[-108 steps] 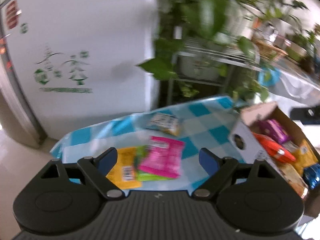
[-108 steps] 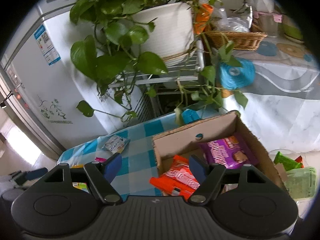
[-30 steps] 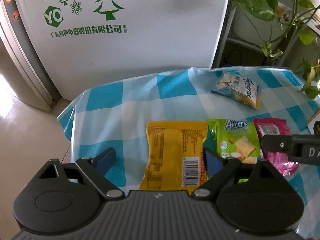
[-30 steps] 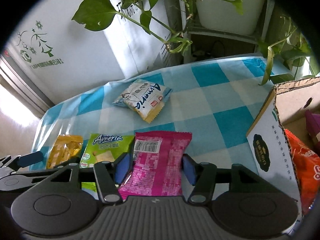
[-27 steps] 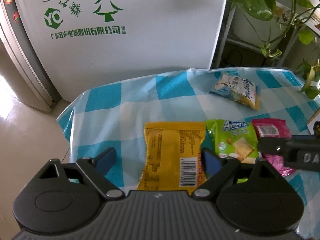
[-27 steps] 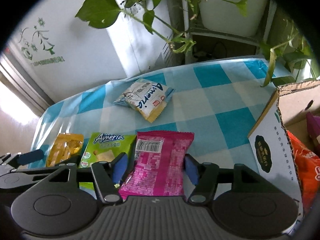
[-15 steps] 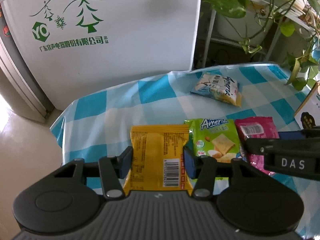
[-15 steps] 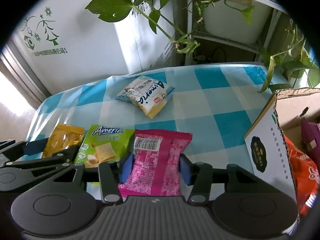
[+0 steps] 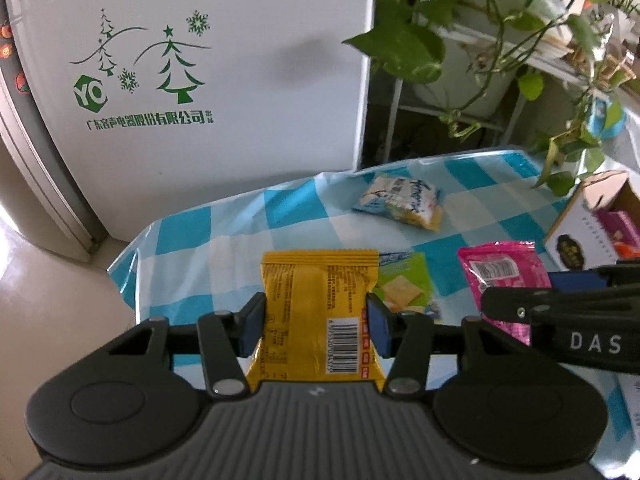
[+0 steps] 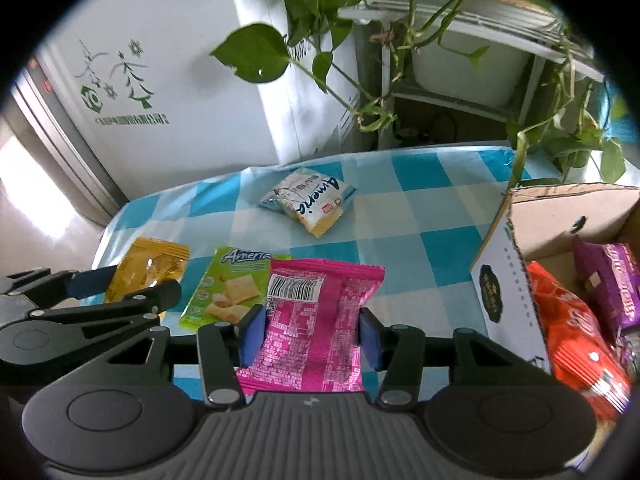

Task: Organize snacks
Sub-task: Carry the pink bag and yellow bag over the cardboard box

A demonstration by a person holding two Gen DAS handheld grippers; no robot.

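Blue-and-white checked cloth covers the desk [image 10: 436, 216] in both views, but only the right wrist view looks into the cardboard box [image 10: 520, 248], where an orange packet [image 10: 568, 320] and a purple packet [image 10: 616, 280] lie; the left wrist view alone makes legible the green Chinese lettering and "YO" logo on the white appliance [image 9: 224, 60], and "DAS" on the right tool's arm. Left tool [image 9: 316, 326] is pinching the yellow packet [image 9: 320, 300] across its width, barcode side up, blue pads pressed to both edges. Right tool [image 10: 310, 334] likewise clamps the pink packet [image 10: 316, 312], barcode uppermost. Between them on the cloth lies a green packet [image 10: 232, 288] marked "Ameria", and farther back, well apart, a white and blue packet [image 10: 308, 200] with similar lettering.
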